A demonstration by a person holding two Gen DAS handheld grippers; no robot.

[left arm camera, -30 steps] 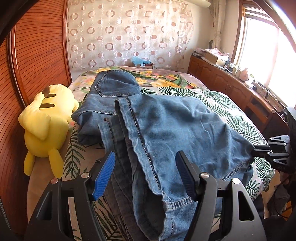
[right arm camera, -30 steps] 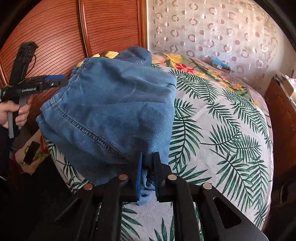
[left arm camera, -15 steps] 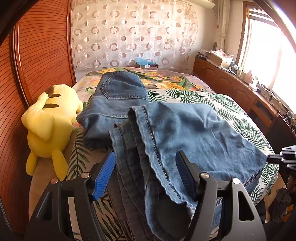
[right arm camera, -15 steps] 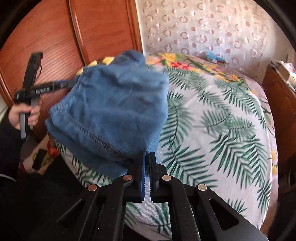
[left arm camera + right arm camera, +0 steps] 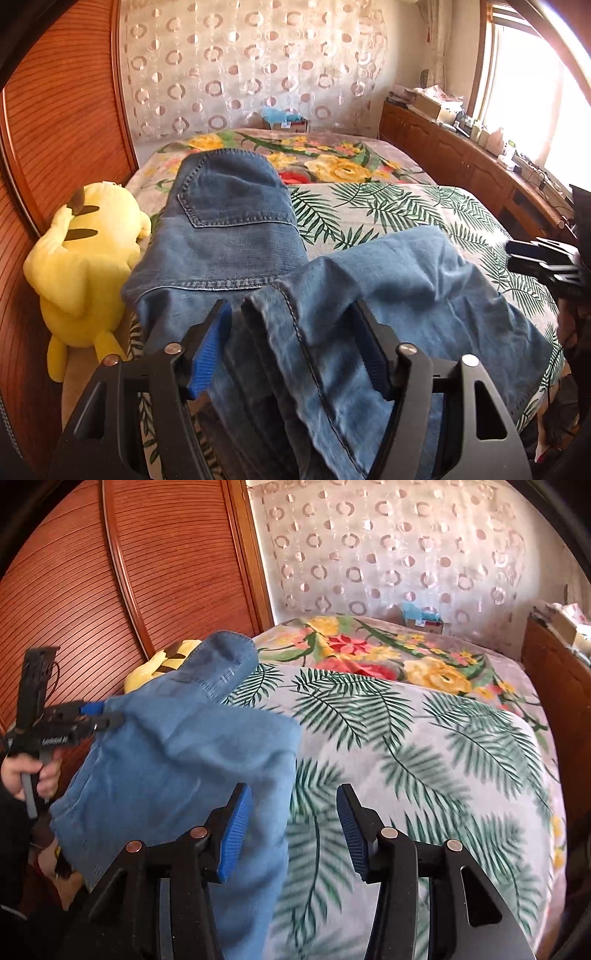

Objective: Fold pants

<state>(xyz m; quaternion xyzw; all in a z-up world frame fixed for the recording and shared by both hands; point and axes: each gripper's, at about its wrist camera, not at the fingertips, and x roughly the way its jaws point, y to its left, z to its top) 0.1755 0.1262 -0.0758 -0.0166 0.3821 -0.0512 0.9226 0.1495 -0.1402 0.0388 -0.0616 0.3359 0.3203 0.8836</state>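
Observation:
Blue jeans [image 5: 236, 236] lie on the bed, waist and back pocket toward the far end, the leg part folded and bunched toward me. My left gripper [image 5: 291, 350] is open with the bunched denim legs lying between its fingers. In the right wrist view the jeans [image 5: 177, 775] hang over the bed's left corner. My right gripper [image 5: 293, 827] is open and empty, its left finger at the denim's edge, over the bedspread. It also shows in the left wrist view [image 5: 543, 258] at the right edge.
The bed [image 5: 424, 738] has a palm-leaf cover and a floral blanket [image 5: 332, 158]. A yellow plush toy [image 5: 85, 266] lies at the bed's left side by the wooden wardrobe [image 5: 129, 572]. A wooden counter [image 5: 461, 155] with clutter runs under the window.
My right gripper has let go of the jeans hem and opened, drawing back. The denim has dropped onto the bed. My left gripper stayed open and moved forward over the legs.

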